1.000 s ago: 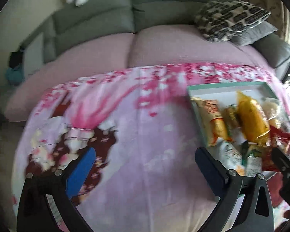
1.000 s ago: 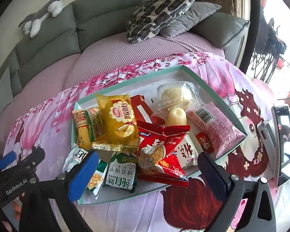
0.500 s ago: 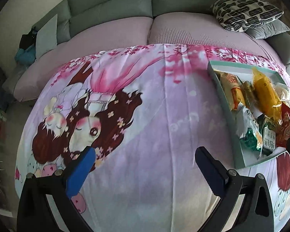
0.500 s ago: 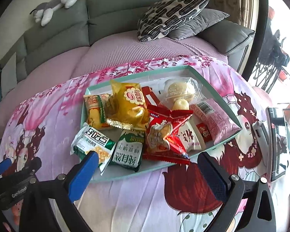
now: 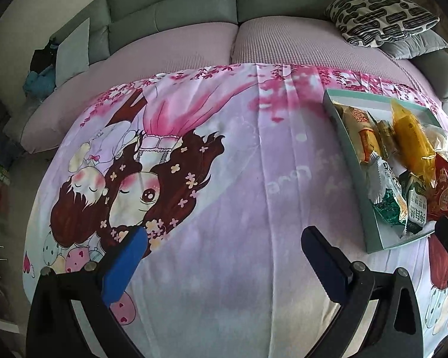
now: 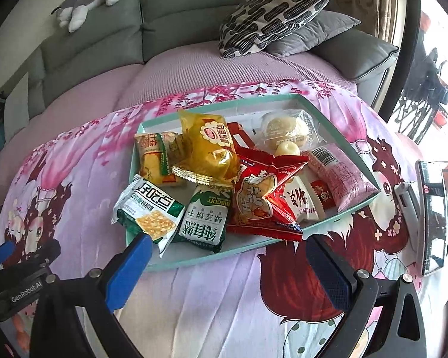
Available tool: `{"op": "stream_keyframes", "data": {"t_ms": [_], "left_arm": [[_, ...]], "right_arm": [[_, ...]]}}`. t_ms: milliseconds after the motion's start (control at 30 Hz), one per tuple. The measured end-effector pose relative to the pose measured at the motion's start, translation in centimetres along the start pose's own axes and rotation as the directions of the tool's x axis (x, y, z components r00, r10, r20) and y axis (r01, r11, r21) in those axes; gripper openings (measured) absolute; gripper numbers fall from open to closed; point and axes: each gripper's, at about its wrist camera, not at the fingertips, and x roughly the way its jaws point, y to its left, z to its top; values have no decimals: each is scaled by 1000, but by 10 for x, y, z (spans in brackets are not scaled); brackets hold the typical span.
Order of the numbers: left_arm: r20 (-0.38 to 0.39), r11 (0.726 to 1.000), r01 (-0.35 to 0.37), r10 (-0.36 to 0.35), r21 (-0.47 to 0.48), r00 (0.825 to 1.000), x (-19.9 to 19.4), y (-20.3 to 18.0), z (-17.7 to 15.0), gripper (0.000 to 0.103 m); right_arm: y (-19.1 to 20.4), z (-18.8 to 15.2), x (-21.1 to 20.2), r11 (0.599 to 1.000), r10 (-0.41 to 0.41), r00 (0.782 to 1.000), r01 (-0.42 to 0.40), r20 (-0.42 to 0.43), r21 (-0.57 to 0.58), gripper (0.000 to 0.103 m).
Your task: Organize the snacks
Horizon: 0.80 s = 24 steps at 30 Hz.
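Note:
A teal tray (image 6: 328, 113) holds several snack packs: a yellow bag (image 6: 207, 146), a red bag (image 6: 259, 197), two green-and-white biscuit packs (image 6: 147, 208) (image 6: 206, 217), a pink pack (image 6: 339, 176) and a clear-wrapped bun (image 6: 283, 128). My right gripper (image 6: 227, 256) is open and empty, just in front of the tray's near edge. My left gripper (image 5: 224, 256) is open and empty over bare cloth, left of the tray (image 5: 348, 149), which shows at the right in its view.
The tray lies on a pink cartoon-print cloth (image 5: 224, 164) over a table. A phone on a stand (image 6: 430, 217) is right of the tray. A grey sofa (image 6: 194, 9) with patterned pillows (image 6: 268, 12) stands behind. The left gripper shows at the lower left of the right wrist view (image 6: 18, 265).
Both grippers have pulled back and up from the tray; more cloth shows in the left view, and the tray sits farther from the right fingers. Both stay open.

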Motion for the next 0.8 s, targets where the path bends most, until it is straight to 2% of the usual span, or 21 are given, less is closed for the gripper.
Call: {"op": "stream_keyframes", "data": {"t_ms": [800], "left_arm": [[-34, 1000, 2, -1, 13, 999, 8, -3, 1, 102]], "right_arm": [[-3, -2, 8, 1000, -17, 1000, 17, -14, -1, 103]]}}
